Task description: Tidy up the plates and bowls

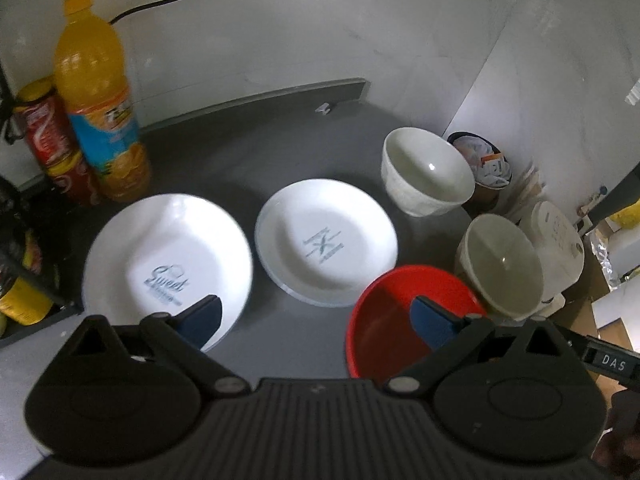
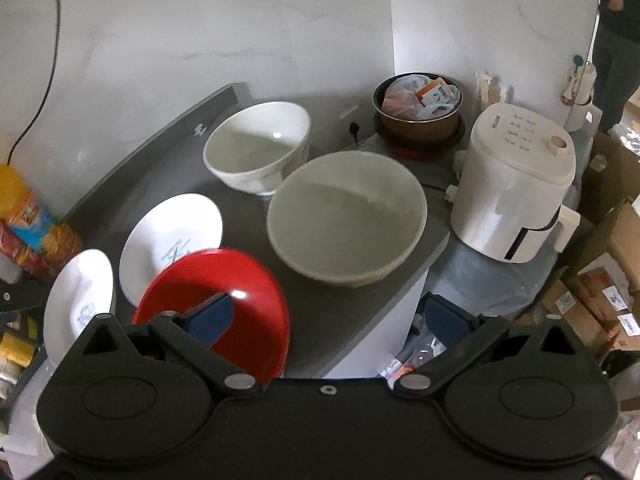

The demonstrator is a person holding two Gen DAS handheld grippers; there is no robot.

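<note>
Left gripper (image 1: 316, 316) wide apart, empty, above grey counter (image 1: 240, 152), right gripper (image 2: 326, 316) likewise, two white plates (image 1: 166, 240) (image 1: 326, 240), red bowl (image 1: 396, 320) nearest, two pale bowls (image 1: 424, 172) (image 1: 500, 264) behind

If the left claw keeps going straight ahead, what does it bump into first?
Probably the middle white plate: it lies straight ahead between the open left claw fingers. Depth is hard to judge, and the red bowl sits close by.

On the grey counter (image 1: 224, 160) two white plates (image 1: 168, 256) (image 1: 326, 240) lie side by side. A red bowl (image 1: 384, 328) sits near the left gripper (image 1: 316, 320), whose jaws stand wide apart. Two white bowls (image 1: 424, 172) (image 1: 500, 264) stand at right, perhaps touching nothing.
</note>
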